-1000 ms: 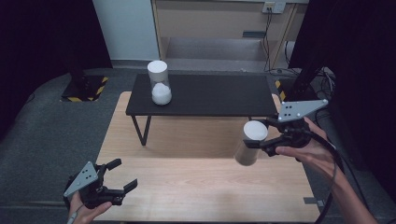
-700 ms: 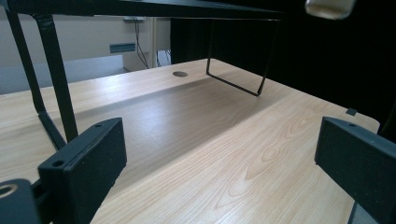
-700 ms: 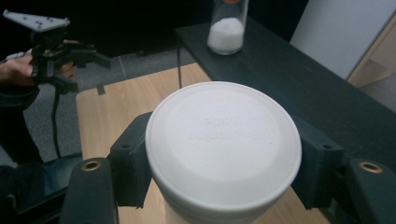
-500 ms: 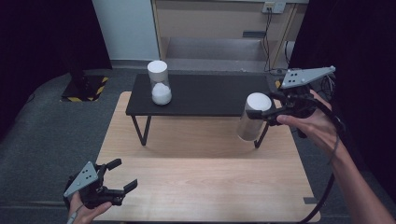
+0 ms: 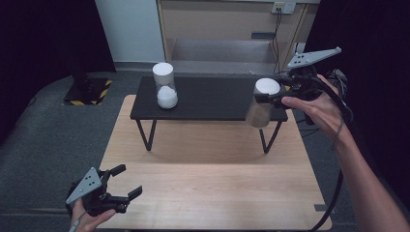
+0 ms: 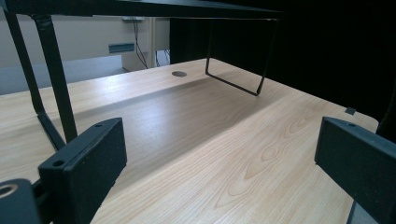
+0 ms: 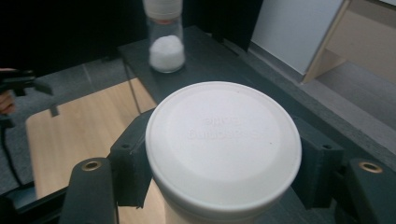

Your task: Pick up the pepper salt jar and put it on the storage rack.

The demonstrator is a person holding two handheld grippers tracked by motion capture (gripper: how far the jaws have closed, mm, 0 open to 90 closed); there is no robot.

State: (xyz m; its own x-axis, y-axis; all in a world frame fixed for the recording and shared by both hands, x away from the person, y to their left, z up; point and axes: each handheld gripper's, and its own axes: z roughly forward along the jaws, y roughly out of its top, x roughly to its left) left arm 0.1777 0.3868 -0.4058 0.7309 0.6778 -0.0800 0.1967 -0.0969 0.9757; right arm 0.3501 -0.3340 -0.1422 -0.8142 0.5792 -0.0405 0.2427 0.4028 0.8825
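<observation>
The right gripper (image 5: pixel 270 96) is clamped on a clear jar with a white lid (image 5: pixel 263 104), its two black jaws pressing on opposite sides just beneath the lid. In the right gripper view the white lid (image 7: pixel 223 142) sits squarely between the pads (image 7: pixel 130 158), which meet the jar on both flanks with no gap showing. The high view shows the jar held in the air at the right end of the black metal shelf (image 5: pixel 208 99), its lower part hanging in front of the shelf's front edge and tilted slightly; whether its base touches the shelf cannot be told. The right hand (image 5: pixel 314 108) grips the tool from behind, with the cable trailing down past the forearm. A second jar with a white lid (image 5: pixel 165 86), holding something white in its bottom, stands upright near the left end of the same shelf, well apart from the held jar. The left gripper (image 5: pixel 118 191) lies low at the front left corner of the wooden table (image 5: pixel 212 179), its jaws spread wide with nothing between them; in the left gripper view only bare tabletop lies between the pads (image 6: pixel 93 158).
</observation>
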